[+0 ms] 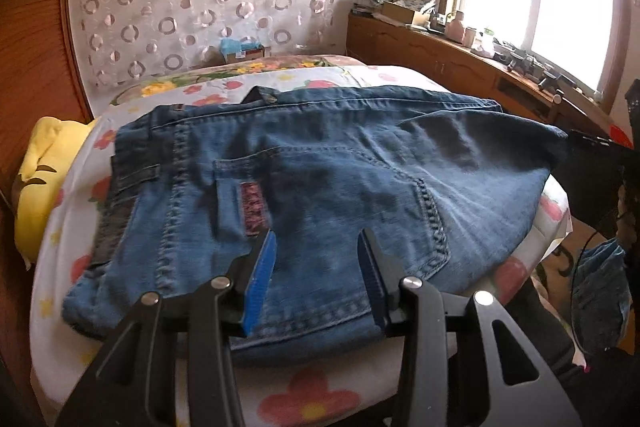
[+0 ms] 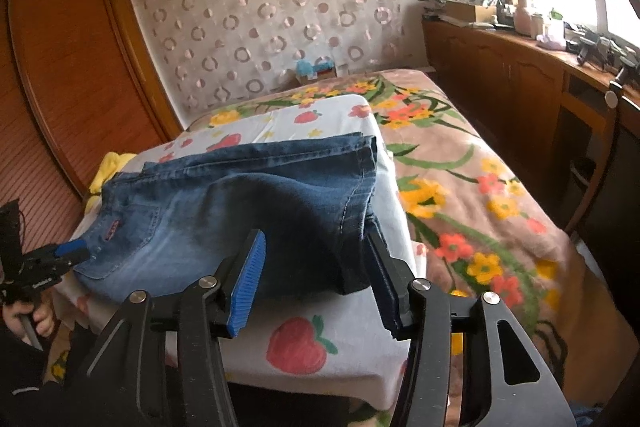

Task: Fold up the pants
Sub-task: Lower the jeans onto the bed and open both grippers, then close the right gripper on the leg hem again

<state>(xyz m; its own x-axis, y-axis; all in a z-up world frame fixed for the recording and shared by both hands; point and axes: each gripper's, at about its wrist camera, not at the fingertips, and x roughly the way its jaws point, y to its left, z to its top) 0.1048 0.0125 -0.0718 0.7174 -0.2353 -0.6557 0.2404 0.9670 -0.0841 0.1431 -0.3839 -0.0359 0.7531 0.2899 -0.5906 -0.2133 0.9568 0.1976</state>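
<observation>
Jaws parted and holding nothing: the left gripper [image 1: 318,239] hovers over the back pocket at the waist end of the jeans [image 1: 320,167], its blue pads partly open with denim showing between them but not pinched, while the right gripper [image 2: 316,239] stands a little wider over the folded leg end, its right finger just beside the hem and its pads clear of the cloth. The jeans lie folded on a white strawberry-print sheet [image 2: 304,343] spread over the flowered blanket [image 2: 480,187] of a bed, waistband toward the wooden wardrobe [image 2: 60,87], a yellow cushion [image 1: 44,155] tucked behind them. From here the fold looks nearly done, but the hem layers at the right end sit uneven and hang close to the sheet's edge; a careless grab of the top layer alone could peel the fold open, or drag the slack sheet along with the denim. In the right wrist view the left gripper and the person's hand [image 2: 38,319] on it are cut off at the frame edge. How many layers the stack has cannot be told, nor whether either finger brushes the cloth. The window glare washes out the cluttered counter [image 1: 480,55], and the dark shapes at the left view's right edge are hard to make out.
</observation>
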